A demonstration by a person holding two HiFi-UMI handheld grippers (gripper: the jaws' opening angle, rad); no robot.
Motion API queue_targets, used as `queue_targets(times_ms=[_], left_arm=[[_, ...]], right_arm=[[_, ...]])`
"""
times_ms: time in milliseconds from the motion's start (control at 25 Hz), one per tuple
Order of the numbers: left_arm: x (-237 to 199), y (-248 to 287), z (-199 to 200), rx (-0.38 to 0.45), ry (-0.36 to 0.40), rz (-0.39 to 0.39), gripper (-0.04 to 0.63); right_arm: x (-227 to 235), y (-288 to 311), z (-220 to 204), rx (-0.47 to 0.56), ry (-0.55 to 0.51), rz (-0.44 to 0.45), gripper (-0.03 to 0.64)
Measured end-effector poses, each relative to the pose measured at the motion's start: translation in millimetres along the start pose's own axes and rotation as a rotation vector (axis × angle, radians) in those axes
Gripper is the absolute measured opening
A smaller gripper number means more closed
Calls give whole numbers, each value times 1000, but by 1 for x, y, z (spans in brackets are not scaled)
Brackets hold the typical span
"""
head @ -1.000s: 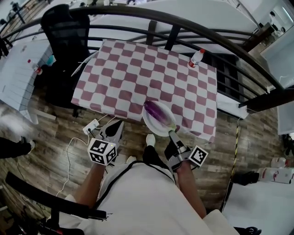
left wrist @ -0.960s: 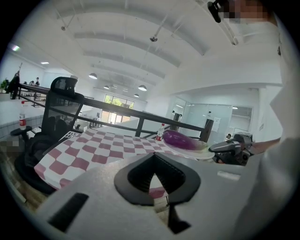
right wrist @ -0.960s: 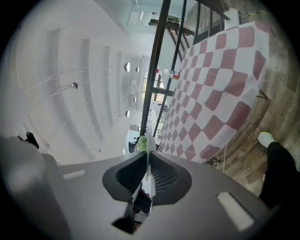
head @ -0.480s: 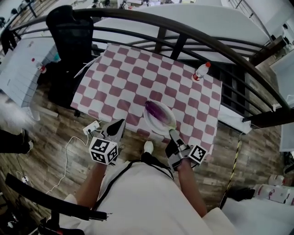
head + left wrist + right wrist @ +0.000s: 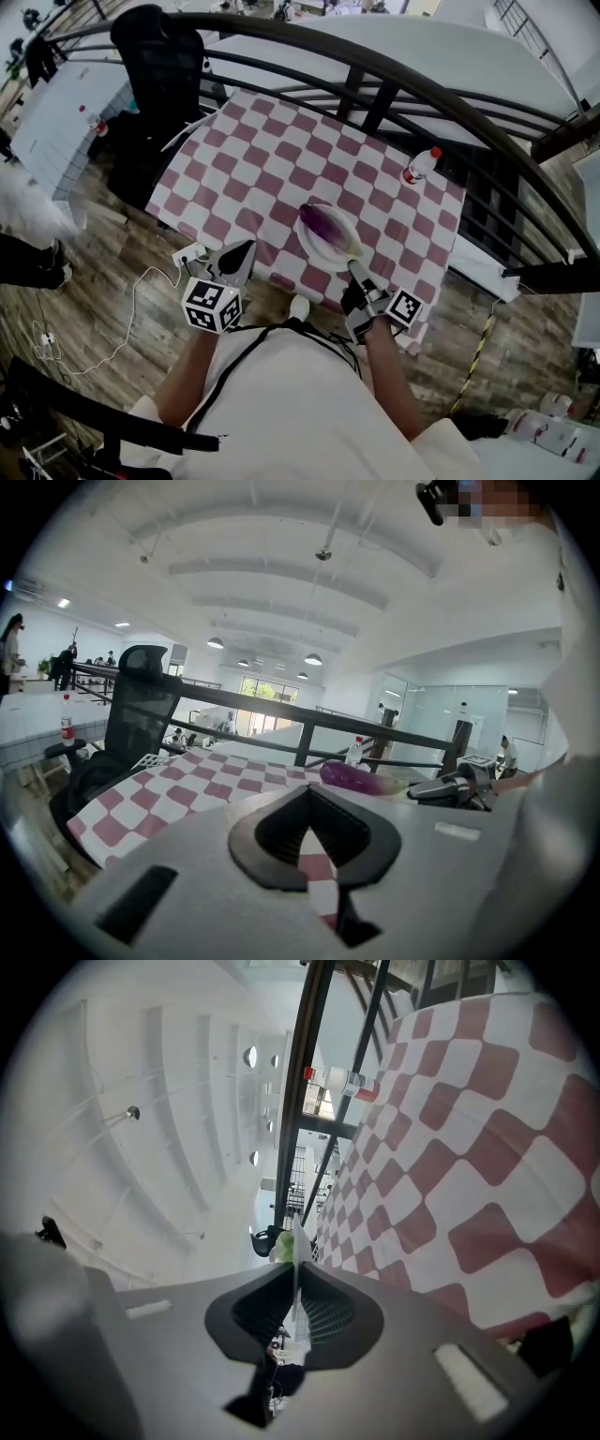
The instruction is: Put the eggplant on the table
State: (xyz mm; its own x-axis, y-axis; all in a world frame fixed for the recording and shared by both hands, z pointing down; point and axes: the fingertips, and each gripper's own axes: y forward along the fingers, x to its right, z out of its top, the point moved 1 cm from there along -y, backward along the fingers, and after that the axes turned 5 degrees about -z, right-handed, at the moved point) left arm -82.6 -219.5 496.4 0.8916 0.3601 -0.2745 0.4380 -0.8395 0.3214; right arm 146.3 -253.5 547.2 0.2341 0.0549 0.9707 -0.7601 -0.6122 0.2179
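A purple eggplant (image 5: 322,224) lies on a white plate (image 5: 323,254) over the near edge of the checkered table (image 5: 272,159). My right gripper (image 5: 355,271) is shut on the plate's near rim. The right gripper view shows that plate edge-on (image 5: 297,1274) between the jaws of the right gripper (image 5: 295,1321), with the eggplant's green stem (image 5: 280,1247) past it. My left gripper (image 5: 239,253) hangs shut and empty left of the plate, off the table's front edge. Looking along the left gripper (image 5: 306,853), I see the eggplant (image 5: 352,777) to the right.
A plastic bottle with a red cap (image 5: 421,166) stands at the table's far right. A dark curved railing (image 5: 394,80) runs behind the table. A black office chair (image 5: 159,56) stands at the far left. A white power strip (image 5: 187,255) and its cable lie on the wooden floor.
The plate with the eggplant has moved a little farther over the table, still held by my right gripper. The left gripper stays at the front edge.
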Motion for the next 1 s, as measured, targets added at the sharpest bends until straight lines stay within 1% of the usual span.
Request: queue_targets(times_ms=[200,360,760,1000], left_arm=[[6,17,2,12,-5,34,6],[10,26,2,11,-9,44,6],[-6,42,3,-5,-26,68,6],[-29,46,3,-14,-40,75,6]], right_arm=[[9,9,23,-42,-19,8,32],[11,14,34,-59,-20,14,32],[13,44,41,-106,-15,10,32],[15,77,34,-143,-24,5,34]])
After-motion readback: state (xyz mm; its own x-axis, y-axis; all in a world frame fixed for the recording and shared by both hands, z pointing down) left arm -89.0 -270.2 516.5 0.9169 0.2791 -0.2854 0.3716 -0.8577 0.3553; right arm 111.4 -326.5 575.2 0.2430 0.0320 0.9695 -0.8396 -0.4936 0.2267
